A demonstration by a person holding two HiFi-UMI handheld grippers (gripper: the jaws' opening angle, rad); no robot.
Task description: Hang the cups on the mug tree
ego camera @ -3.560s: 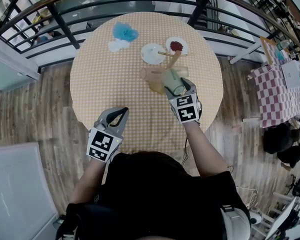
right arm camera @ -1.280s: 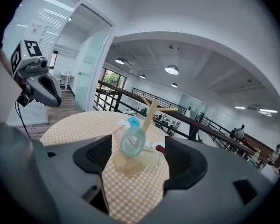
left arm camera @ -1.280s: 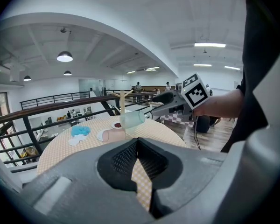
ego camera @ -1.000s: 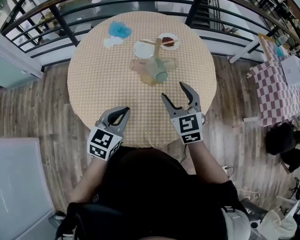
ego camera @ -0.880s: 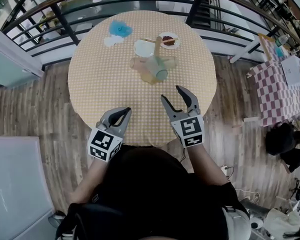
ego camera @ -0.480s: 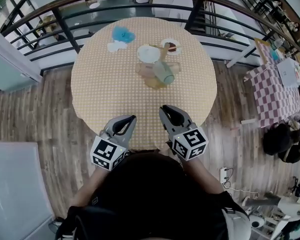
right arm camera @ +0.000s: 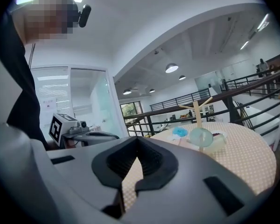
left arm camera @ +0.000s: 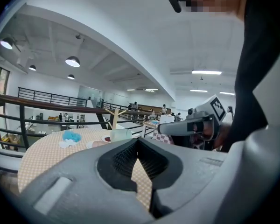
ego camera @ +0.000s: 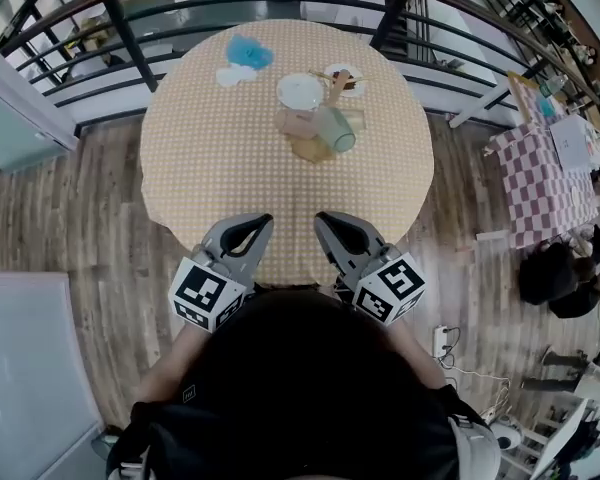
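At the far middle of the round counter (ego camera: 220,168) stands the mug tree (ego camera: 332,88), with a pale green cup (ego camera: 340,128) hanging on its right side, mouth turned towards the near edge. A pinkish cup (ego camera: 298,123) sits low at the tree's left. I cannot tell whether it hangs from a peg or lies on the cloth. A white saucer (ego camera: 300,91), a small plate with something red (ego camera: 348,76) and a blue cloth (ego camera: 248,52) lie close behind and to the left.

Both tools are at the near edge, well apart from the tree. The left gripper (ego camera: 255,220) has its fingers pressed together on nothing. The right gripper (ego camera: 325,218) has just been closing its fingers, which now also meet with nothing between them.

The likely trouble lies at the tree. The green cup seems to hang from a single slim peg, so a knock to the post or the counter could slide it off. Its weight on one side could also tip the stand towards the right. If the pinkish cup is not yet hung, reaching in with the fingers together would push it rather than take it. That push could drive it against the base, the saucer or the hanging cup.
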